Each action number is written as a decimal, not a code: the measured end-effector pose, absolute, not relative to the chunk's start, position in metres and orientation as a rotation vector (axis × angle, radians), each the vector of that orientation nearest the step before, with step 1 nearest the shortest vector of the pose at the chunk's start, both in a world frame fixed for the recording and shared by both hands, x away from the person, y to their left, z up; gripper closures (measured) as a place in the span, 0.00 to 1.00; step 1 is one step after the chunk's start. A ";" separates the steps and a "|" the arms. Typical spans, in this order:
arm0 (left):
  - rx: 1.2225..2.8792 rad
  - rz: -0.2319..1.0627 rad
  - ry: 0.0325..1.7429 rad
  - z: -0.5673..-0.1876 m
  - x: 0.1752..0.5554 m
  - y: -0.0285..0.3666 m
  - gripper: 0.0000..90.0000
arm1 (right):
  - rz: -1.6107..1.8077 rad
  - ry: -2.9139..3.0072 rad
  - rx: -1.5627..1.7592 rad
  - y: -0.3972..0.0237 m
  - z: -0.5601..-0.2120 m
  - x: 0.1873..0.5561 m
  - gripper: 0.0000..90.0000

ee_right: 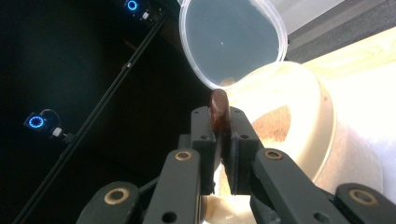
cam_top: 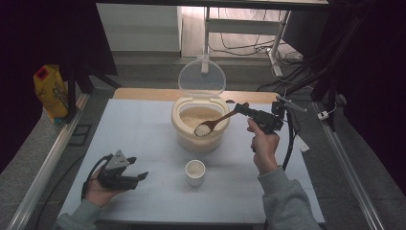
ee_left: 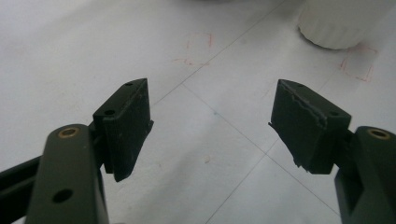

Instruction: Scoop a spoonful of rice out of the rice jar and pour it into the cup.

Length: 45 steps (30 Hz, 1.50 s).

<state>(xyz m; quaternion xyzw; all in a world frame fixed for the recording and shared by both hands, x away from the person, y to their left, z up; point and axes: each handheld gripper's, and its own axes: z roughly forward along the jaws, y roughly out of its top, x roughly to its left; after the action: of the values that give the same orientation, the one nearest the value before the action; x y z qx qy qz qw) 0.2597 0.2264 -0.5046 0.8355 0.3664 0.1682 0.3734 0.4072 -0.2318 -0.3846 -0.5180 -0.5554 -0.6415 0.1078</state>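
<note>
Partly cut off: cup, top edge.

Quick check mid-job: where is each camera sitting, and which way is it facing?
High view: above the person's side, looking forward and down at the table; both forearms show.
Left gripper view: on the left gripper, facing bare tabletop and the white cup.
Right gripper view: on the right gripper, facing the rice container.
Shared: cup, container.

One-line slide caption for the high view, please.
Right gripper lifts a rice-laden wooden spoon over the open rice container; left gripper rests open.
</note>
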 end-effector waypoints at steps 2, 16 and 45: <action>2.140 0.432 0.938 -0.505 0.260 0.226 0.31 | -1.879 -1.637 -1.514 -0.233 -0.386 0.405 0.93; 2.145 0.432 0.938 -0.505 0.261 0.226 0.31 | -1.802 -1.651 -1.470 -0.233 -0.406 0.384 0.93; 2.150 0.433 0.941 -0.506 0.261 0.226 0.31 | -1.743 -2.024 -1.390 -0.207 -0.427 0.364 0.93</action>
<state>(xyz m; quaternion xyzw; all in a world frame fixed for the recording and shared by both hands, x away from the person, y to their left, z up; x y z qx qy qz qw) 0.2609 0.2255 -0.5058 0.8374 0.3666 0.1686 0.3687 0.3643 -0.2065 -0.4269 -0.4608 -0.6707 -0.5776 0.0652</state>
